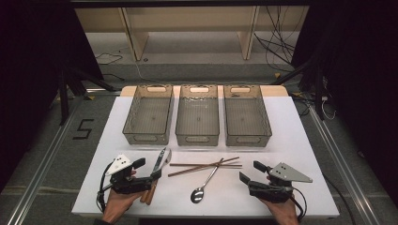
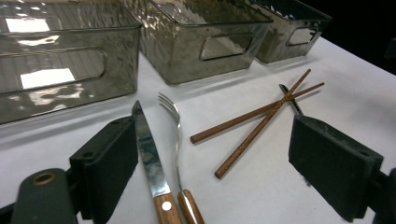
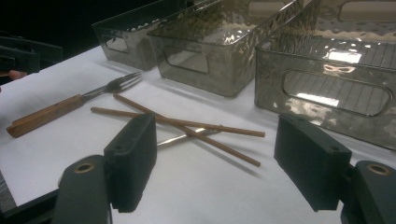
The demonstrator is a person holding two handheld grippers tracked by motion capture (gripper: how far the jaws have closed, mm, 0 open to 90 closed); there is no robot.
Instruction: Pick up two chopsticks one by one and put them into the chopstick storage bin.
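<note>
Left gripper (image 2: 212, 163) jaws wide apart, nothing between the pads. Wooden-handled steel knife (image 2: 149, 158) and wooden-handled steel fork (image 2: 176, 140) lie side by side just ahead; crossed brown wooden chopsticks (image 2: 254, 123) beyond. Three smoky translucent plastic bins (image 2: 187, 46) along white desk's (image 2: 261, 191) far edge.

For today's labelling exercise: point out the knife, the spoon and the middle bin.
knife (image 2: 148, 154), left gripper view, on the blade.
spoon (image 1: 197, 195), high view, on the bowl.
middle bin (image 1: 197, 138), high view, on the near wall.
</note>
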